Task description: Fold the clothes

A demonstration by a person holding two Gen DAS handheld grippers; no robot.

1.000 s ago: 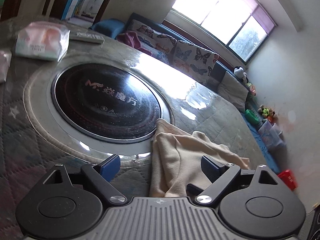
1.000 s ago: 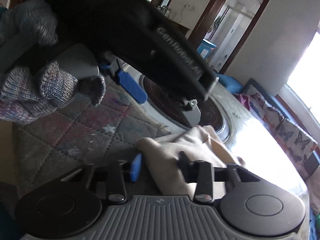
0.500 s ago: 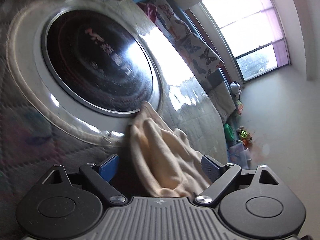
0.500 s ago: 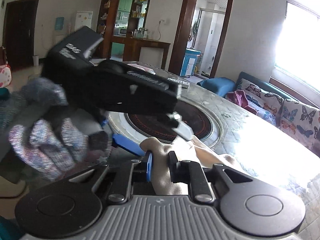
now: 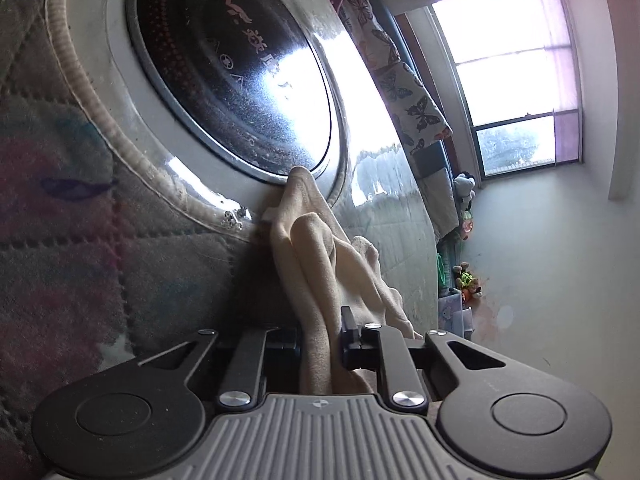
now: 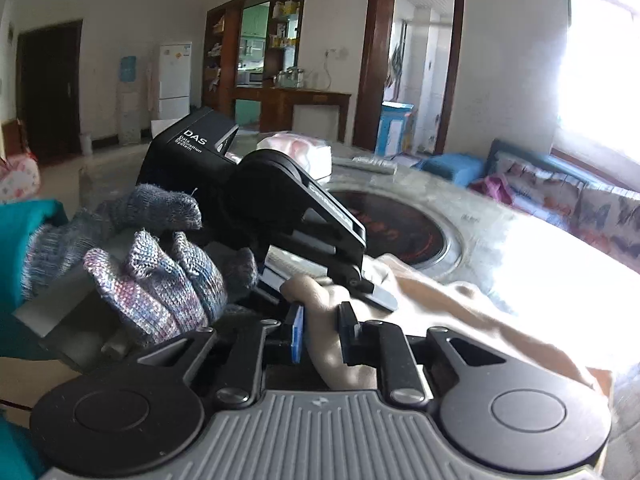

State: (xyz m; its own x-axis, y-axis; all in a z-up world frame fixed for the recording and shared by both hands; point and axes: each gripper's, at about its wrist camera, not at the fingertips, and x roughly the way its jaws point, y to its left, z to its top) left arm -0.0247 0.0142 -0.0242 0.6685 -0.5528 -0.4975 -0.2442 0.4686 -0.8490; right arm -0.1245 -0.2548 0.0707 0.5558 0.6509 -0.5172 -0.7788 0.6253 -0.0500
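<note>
In the left wrist view we see our left gripper (image 5: 320, 340) pinching the cream cloth (image 5: 320, 264), its two black fingers pressed in on a bunched fold that runs straight down between them. From the grip the cloth climbs toward twelve o'clock, rumpled into ridges, and its far tip touches the pale rim around the dark glass cooktop (image 5: 236, 68) set into the table. The quilted table cover (image 5: 72, 248) fills the nine o'clock side, with the cooktop at about eleven o'clock from the grip. A butterfly-print sofa (image 5: 404, 92) lies at one o'clock and a bright window (image 5: 516, 80) at two o'clock.

In the right wrist view our right gripper (image 6: 320, 332) is likewise clamped on the cream cloth (image 6: 452, 308), a fold of it squeezed between the blue-padded finger and the black one. The rest of the cloth spreads away toward three o'clock across the sunlit tabletop. Just beyond, at eleven o'clock, we see the left gripper (image 6: 360, 284) with its tips down on the same cloth, very near our own fingers, held by a left hand (image 6: 160, 276) in a knitted glove at nine o'clock. The cooktop (image 6: 400, 232) sits at about one o'clock behind the cloth, and a pink-and-white packet (image 6: 304, 152) lies on the table toward twelve o'clock.
</note>
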